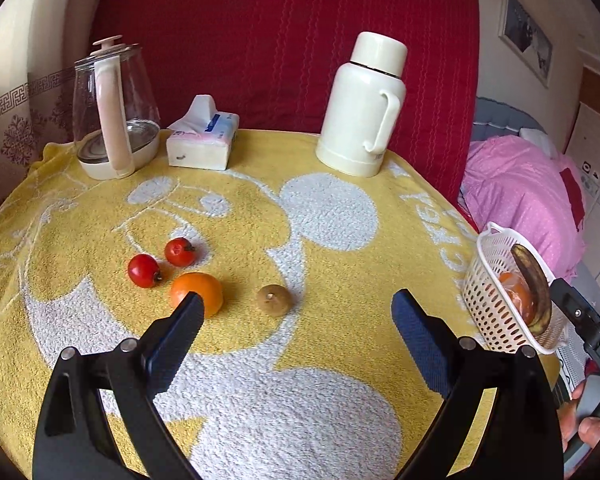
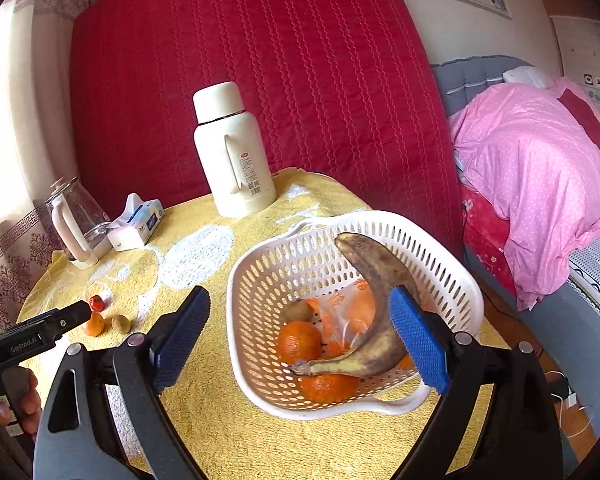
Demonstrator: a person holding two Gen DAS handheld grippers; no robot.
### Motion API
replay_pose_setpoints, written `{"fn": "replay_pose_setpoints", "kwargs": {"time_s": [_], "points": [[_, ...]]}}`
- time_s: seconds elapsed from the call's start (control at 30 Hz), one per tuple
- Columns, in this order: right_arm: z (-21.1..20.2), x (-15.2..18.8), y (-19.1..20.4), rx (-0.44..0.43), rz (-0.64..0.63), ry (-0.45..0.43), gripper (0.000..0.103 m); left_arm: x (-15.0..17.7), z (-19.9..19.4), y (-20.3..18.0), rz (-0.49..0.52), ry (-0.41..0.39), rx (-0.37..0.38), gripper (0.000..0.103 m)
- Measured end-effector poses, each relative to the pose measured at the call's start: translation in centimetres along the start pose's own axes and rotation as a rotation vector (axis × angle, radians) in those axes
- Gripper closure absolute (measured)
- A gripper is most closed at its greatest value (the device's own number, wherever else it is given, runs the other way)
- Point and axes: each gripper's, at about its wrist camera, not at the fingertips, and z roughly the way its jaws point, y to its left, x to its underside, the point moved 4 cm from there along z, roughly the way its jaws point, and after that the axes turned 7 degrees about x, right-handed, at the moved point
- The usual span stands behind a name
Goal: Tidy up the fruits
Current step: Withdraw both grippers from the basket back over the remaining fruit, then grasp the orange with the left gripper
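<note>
**A:** What did your left camera show?

**B:** My left hand-held gripper (image 1: 296,312) stood wide open and held nothing. It pointed down at the desk (image 1: 332,208), which had a yellow towel on it. Four loose fruits lay there: two small red fruits (image 1: 144,270), almost touching each other, one orange (image 1: 198,293) just behind my left finger, and a small brown fruit (image 1: 275,299) between the two fingers but farther away. The white basket (image 1: 496,308) stood at the right edge of the desk, well apart from them.

**A:** And the right camera?

**B:** My right hand-held gripper (image 2: 300,336) was open too and gripped nothing. Its jaws stood on either side of the near part of the basket without pressing on it. Inside lay a dark banana (image 2: 374,292), some oranges (image 2: 299,340), a plastic bag and one brown fruit. A white thermos (image 2: 232,152) stood behind.

**A:** Which step was it, in your opinion?

**B:** I think the basket was about half filled, and the left side was going for the next fruit. The next move needed to bring the jaws down around the brown fruit or the orange, close softly, then carry it across to the basket.
</note>
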Motion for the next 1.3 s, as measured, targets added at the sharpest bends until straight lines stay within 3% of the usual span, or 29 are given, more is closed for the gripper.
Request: {"fn": "replay_pose_setpoints", "kwargs": {"time_s": [0.4,0.53,0.63,0.87,1.2,1.3], "points": [[0.3,2.0,5.7,-0.102,-0.117,0.039,0.011,0.1,0.9,6.8,-0.134,0.0,-0.116,0.009],[0.6,3.2,7.6,-0.133,-0.16,0.062,0.011,0.2,1.9,7.6,-0.136,0.017,-0.134,0.009],[0.5,3.8,8.6,-0.1,-0.217,0.037,0.007,0.1,2.7,7.7,-0.113,0.027,-0.137,0.009],[0.4,4.3,9.5,-0.102,-0.277,0.017,0.007,0.3,4.5,8.1,-0.113,0.062,-0.121,0.026],[1.1,5.0,10.4,-0.107,-0.314,0.043,0.007,0.9,5.4,9.1,-0.168,0.098,-0.078,0.037],[1.2,5.0,10.6,-0.108,-0.32,0.046,0.007,0.9,5.3,9.2,-0.178,0.091,-0.067,0.046]]}}
